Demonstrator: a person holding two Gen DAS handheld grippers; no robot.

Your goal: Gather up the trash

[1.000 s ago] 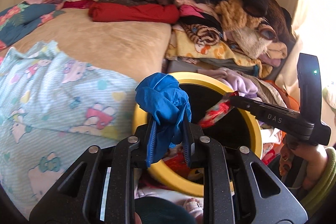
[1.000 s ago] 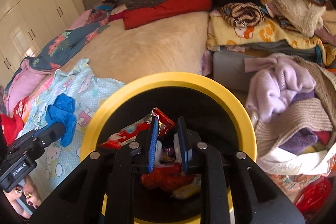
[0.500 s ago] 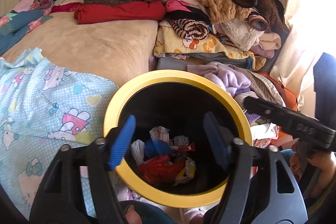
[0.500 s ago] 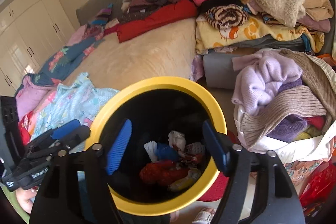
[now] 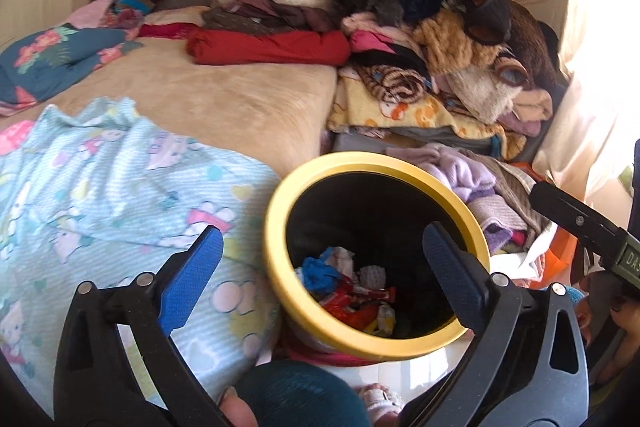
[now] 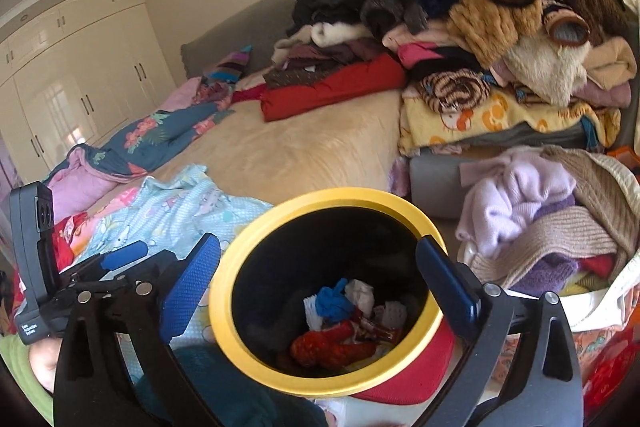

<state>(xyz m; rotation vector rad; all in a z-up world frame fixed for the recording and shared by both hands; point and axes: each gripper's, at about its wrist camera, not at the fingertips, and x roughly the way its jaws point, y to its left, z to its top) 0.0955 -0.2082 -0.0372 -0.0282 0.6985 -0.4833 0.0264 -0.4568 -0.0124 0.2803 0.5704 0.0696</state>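
Observation:
A black bin with a yellow rim (image 5: 276, 227) (image 6: 224, 291) stands beside the bed. Inside lie a crumpled blue piece (image 5: 320, 273) (image 6: 334, 301), red wrappers (image 5: 352, 301) (image 6: 332, 345) and white scraps (image 6: 362, 293). My left gripper (image 5: 324, 267) is open and empty, above and just left of the bin mouth. My right gripper (image 6: 320, 279) is open and empty above the bin, its fingers straddling the rim. The left gripper also shows at the left of the right wrist view (image 6: 124, 255), and the right gripper's body at the right edge of the left wrist view (image 5: 580, 223).
A bed with a beige cover (image 5: 224, 99) and a light blue patterned blanket (image 5: 100, 179) lies left of the bin. A tall pile of clothes (image 5: 420, 27) sits behind it. A bag of knitwear (image 6: 552, 227) stands to the right. White wardrobes (image 6: 60, 67) line the far left wall.
Both grippers opened. The blue piece left my left gripper and the red wrapper left my right gripper; both now lie in the bin. Both grippers then drew back and up from the bin.

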